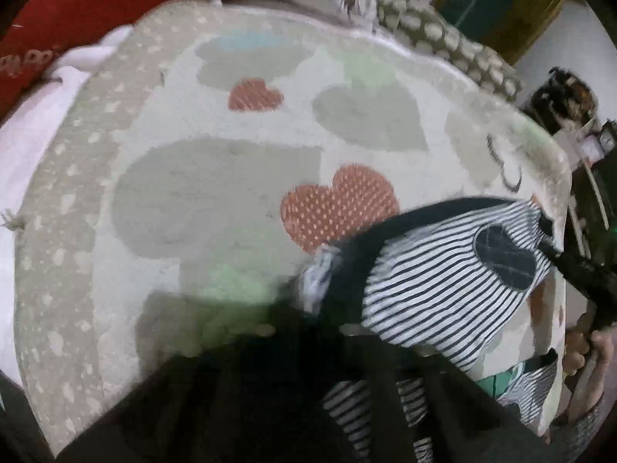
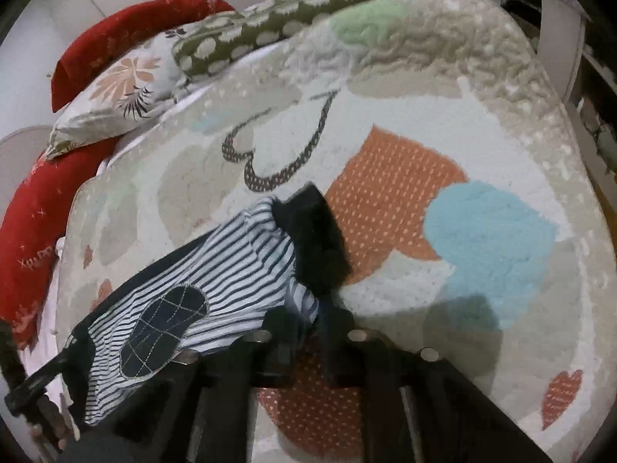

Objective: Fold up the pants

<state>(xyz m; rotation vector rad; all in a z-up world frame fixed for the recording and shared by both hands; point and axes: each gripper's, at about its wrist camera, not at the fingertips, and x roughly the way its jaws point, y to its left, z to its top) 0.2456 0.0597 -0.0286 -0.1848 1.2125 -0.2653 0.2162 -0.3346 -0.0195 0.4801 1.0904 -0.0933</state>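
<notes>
1. The right gripper (image 2: 304, 332) is clenched on the dark cuff end of the striped pants (image 2: 231, 266); its fingers (image 2: 277, 332) pinch bunched cloth just ahead of the camera.
2. The left gripper (image 1: 335, 293) likewise grips dark fabric at the other end.
3. The pants hang stretched between both tools, their long axis running tool to tool, the patch (image 2: 162, 332) facing up.
4. Beyond lies the heart-patterned blanket (image 2: 482, 154), the likely landing place.
</notes>
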